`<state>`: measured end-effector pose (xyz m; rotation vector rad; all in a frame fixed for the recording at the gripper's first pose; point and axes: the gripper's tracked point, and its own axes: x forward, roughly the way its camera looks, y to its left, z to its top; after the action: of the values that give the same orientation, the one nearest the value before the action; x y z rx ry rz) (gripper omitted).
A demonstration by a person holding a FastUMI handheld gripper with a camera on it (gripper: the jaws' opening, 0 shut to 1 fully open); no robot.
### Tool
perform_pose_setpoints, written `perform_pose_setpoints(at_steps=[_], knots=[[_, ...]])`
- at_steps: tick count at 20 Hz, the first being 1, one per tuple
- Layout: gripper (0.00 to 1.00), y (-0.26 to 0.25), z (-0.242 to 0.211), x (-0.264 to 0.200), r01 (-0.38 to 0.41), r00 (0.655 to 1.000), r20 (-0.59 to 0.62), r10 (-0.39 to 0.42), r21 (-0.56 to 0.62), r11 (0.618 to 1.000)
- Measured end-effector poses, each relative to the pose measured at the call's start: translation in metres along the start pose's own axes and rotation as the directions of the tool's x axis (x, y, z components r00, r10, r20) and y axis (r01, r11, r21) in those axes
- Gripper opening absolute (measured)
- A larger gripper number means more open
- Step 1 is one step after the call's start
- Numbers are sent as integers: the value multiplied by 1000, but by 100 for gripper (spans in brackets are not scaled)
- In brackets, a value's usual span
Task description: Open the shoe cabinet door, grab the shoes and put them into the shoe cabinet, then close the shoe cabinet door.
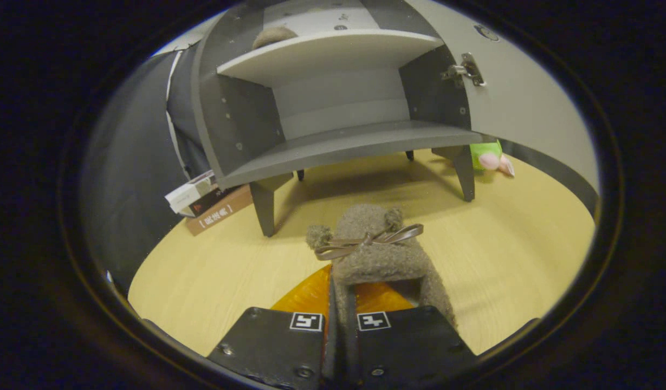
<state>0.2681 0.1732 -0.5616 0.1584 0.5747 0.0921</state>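
I hold a fuzzy brown slipper (373, 254) by its side wall, the gripper (341, 325) pinched narrow on it, above the wooden floor (528, 244) before the open shoe cabinet (338, 143). Next, I judge, I lift it onto the lower shelf.

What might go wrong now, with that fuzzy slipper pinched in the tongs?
The tongs pinch just one edge of the slipper, so it may slip out. Its toe could bump the lower shelf's front edge on the way in. The open door stands close beside the opening and might get knocked.
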Motion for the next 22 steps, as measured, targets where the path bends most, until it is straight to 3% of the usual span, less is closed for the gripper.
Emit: perform_pose_setpoints(at_steps=[2,10,17,22], knots=[[10,-7,11,-18,37,998,51,-35,-40,999],[10,20,67,-69,-15,987,153,41,-170,985],[10,58,167,-166,-18,953,283,112,-315,949],[10,79,227,-209,-24,936,322,143,-347,937]])
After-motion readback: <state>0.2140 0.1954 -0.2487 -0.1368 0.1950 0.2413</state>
